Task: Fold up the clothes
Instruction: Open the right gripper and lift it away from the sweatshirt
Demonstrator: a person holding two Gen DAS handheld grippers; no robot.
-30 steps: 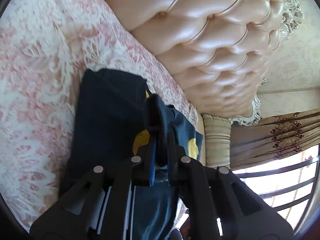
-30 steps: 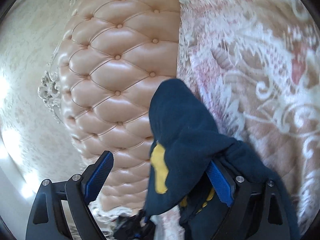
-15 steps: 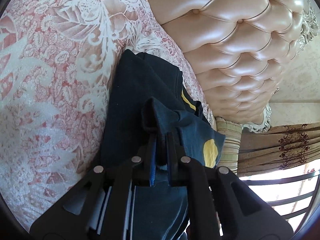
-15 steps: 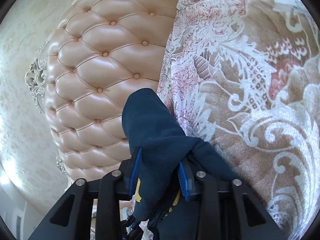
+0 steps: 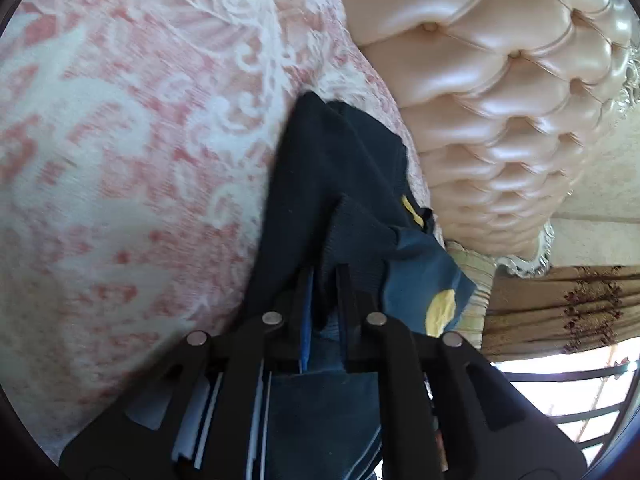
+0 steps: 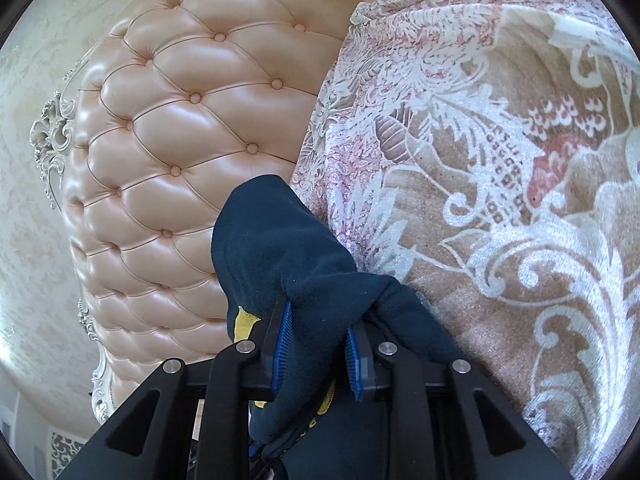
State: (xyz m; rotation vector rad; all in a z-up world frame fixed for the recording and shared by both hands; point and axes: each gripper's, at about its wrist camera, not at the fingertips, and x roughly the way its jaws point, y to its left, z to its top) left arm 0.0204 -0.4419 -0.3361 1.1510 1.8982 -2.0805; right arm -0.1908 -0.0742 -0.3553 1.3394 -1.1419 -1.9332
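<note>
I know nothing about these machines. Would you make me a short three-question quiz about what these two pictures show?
1. True or false: the dark navy garment with yellow patches lies on a bare wooden floor.
2. What does the right tool have between its blue pads: A) a pillow, B) navy cloth, C) nothing?
3. What stands behind the pink-and-white floral bedspread?

Key: 1. False, it lies on the bedspread. 2. B, with jaws closing on it. 3. A tufted, buttoned peach leather headboard.
</note>
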